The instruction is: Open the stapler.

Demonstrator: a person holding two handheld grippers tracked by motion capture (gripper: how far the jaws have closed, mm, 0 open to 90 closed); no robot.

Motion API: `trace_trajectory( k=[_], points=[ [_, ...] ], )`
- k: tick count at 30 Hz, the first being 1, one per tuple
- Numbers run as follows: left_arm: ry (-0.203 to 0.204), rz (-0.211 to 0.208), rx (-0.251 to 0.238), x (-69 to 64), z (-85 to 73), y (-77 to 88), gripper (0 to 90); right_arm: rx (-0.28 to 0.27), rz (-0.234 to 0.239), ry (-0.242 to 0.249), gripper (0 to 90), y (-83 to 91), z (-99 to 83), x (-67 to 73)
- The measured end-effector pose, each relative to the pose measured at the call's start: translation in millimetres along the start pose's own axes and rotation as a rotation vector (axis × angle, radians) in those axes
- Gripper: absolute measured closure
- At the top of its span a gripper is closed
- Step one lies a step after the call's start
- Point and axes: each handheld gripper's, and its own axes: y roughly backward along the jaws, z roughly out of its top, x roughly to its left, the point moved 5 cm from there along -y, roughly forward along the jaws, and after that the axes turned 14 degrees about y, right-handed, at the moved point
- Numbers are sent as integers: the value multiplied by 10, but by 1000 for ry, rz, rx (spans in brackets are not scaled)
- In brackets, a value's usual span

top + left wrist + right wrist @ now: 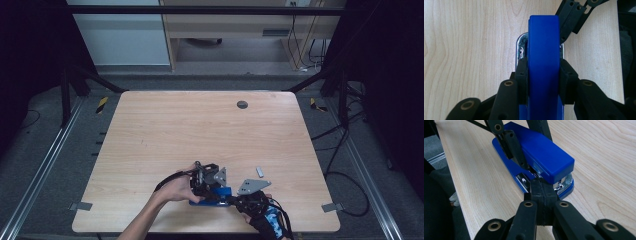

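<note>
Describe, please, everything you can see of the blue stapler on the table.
The blue stapler is a boxy, glossy plastic body over a blue base with a shiny metal plate at its mouth. It lies flat on the wooden table near the person's edge. The left gripper clamps its sides; the shut right gripper has its tips at the mouth.

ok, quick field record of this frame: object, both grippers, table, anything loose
object: blue stapler, lying flat near the table's front edge
left gripper: jaws clamped on the stapler's two sides, pads pressed against its top arm
right gripper: jaws shut together, nothing between them, tips at the stapler's metal front end; contact cannot be told
table: light wood, round grey grommet near the far edge
loose item: small grey piece to the right of the grippers, too small to identify
</note>
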Motion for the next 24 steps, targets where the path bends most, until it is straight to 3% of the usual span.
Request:
trace_trajectory(
  k=[15,19,24],
  points=[
    [23,-23,-42,5,-20,1,662,-1,-1,7,900,-1,2,-1],
    [7,-5,-10,1,-27,-10,660,0,-2,7,900,-5,5,5],
    [17,2,5,-3,-16,-12,656,5,-3,9,900,0,6,3]
  ],
)
